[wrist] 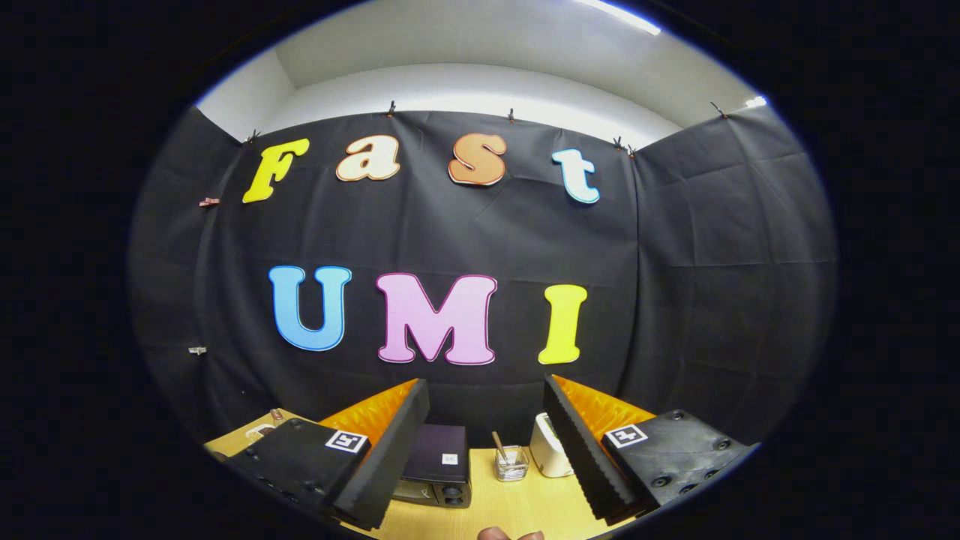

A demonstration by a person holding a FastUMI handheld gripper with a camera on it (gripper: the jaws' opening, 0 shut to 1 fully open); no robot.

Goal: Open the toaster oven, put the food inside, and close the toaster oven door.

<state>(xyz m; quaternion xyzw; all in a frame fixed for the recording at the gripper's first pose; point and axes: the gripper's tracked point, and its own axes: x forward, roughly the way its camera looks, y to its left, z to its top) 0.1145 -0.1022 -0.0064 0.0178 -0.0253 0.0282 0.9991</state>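
Note:
My gripper is held high and level, its two fingers wide apart with nothing between them. Far below and beyond the fingers, on the wooden table, stands the dark toaster oven, seen from above; its left part is hidden behind my left finger. Its door looks closed, with knobs at the front right. At the table's near edge, a small rounded brown thing, possibly the food, is too cut off to make out.
A small glass jar with a stick in it stands just right of the oven. Beside it is a white boxy appliance, partly behind my right finger. A small dish-like object sits at the table's far left. Black cloth walls close the booth.

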